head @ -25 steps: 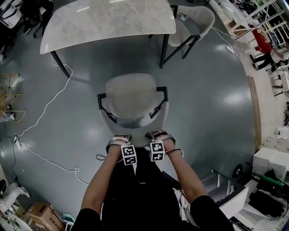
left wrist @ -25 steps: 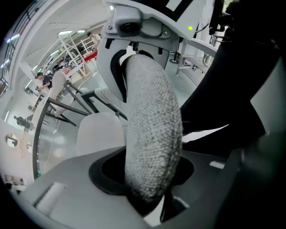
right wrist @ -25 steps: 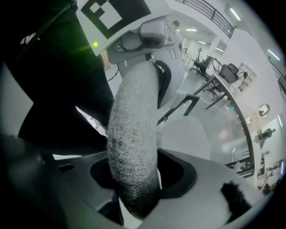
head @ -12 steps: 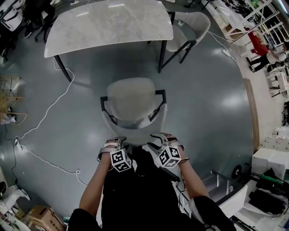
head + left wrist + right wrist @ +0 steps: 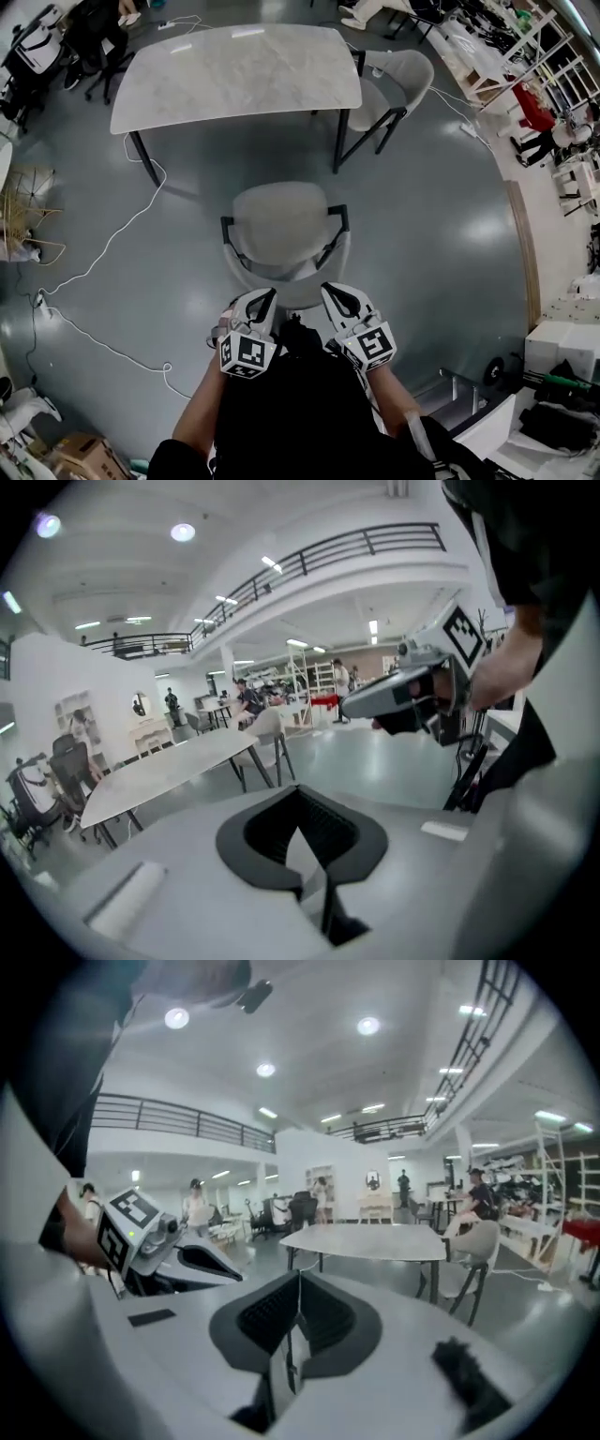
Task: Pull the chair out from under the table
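Chair (image 5: 281, 220) stands clear of the table (image 5: 234, 70), and only my head view shows it, just ahead of the left gripper (image 5: 265, 298) and right gripper (image 5: 333, 292). Their own views show what that one cannot: both have just closed, jaws together on nothing.

The chair (image 5: 281, 230) stands on the floor (image 5: 441, 234) clear of the table (image 5: 234, 70), on its near side. A second chair (image 5: 398, 80) sits at the table's right end. A cable (image 5: 112, 238) lies on the floor to the left of the near chair.
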Demonstrator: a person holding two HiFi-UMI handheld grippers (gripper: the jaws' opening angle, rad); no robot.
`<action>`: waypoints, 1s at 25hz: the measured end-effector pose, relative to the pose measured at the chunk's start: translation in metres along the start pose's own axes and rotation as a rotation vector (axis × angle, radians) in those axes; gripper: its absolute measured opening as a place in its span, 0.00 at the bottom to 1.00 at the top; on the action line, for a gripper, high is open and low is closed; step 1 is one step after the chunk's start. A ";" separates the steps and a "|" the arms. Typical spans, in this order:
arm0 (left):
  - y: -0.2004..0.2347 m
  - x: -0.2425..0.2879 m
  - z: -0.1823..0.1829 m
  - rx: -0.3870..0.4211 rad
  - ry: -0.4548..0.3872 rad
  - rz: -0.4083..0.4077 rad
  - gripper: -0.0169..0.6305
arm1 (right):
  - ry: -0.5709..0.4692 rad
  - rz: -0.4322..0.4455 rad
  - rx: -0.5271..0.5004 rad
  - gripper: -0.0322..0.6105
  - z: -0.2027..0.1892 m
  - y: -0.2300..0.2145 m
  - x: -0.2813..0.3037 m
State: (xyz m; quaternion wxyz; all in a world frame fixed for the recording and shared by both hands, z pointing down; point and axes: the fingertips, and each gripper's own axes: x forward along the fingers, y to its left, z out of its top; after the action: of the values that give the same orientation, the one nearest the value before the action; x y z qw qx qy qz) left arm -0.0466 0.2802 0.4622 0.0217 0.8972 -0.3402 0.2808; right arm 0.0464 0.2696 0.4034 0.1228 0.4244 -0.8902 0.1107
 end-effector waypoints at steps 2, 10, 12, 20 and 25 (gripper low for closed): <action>0.004 -0.011 0.014 -0.040 -0.065 0.022 0.04 | -0.056 -0.062 0.019 0.08 0.011 -0.003 -0.005; 0.026 -0.044 0.057 -0.098 -0.243 0.193 0.04 | -0.091 -0.114 0.063 0.08 0.014 0.006 -0.004; 0.026 -0.047 0.063 -0.104 -0.257 0.211 0.04 | -0.097 -0.110 0.070 0.08 0.014 0.008 -0.005; 0.030 -0.055 0.070 -0.186 -0.294 0.256 0.04 | -0.140 -0.128 0.091 0.08 0.027 0.006 -0.009; 0.035 -0.053 0.067 -0.214 -0.291 0.277 0.04 | -0.136 -0.145 0.079 0.07 0.026 0.001 -0.007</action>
State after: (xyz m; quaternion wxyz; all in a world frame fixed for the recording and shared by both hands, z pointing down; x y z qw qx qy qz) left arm -0.0682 0.2692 0.3731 0.0286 0.8656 -0.4874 0.1111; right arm 0.0462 0.2677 0.3761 0.0531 0.4988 -0.8584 0.1076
